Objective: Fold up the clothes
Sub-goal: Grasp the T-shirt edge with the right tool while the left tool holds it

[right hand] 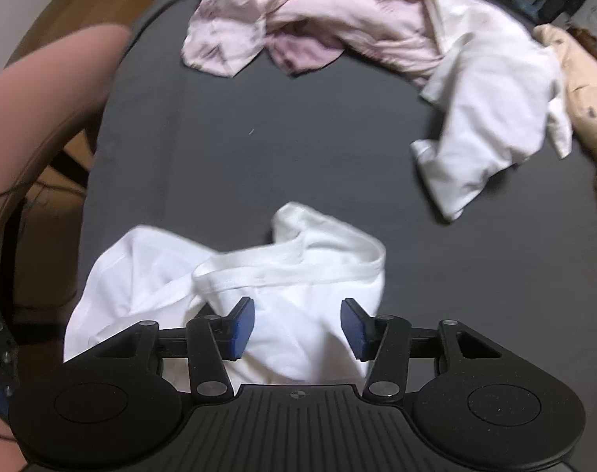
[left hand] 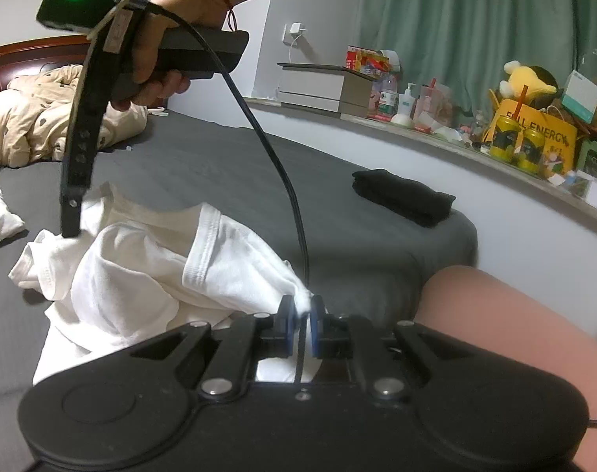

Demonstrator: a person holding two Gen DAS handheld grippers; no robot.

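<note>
Left gripper pinches white garment corner, centre bed. Right gripper half-open above it, nothing gripped. Folded black item at 3 o'clock; crumpled clothes at 12 remain.

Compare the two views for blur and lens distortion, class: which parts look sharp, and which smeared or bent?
Left wrist view: white garment fairly sharp, shelf edge bowed by the fisheye. Right wrist view: pink clothes and far white garment smeared, dark sheet bulging.
</note>
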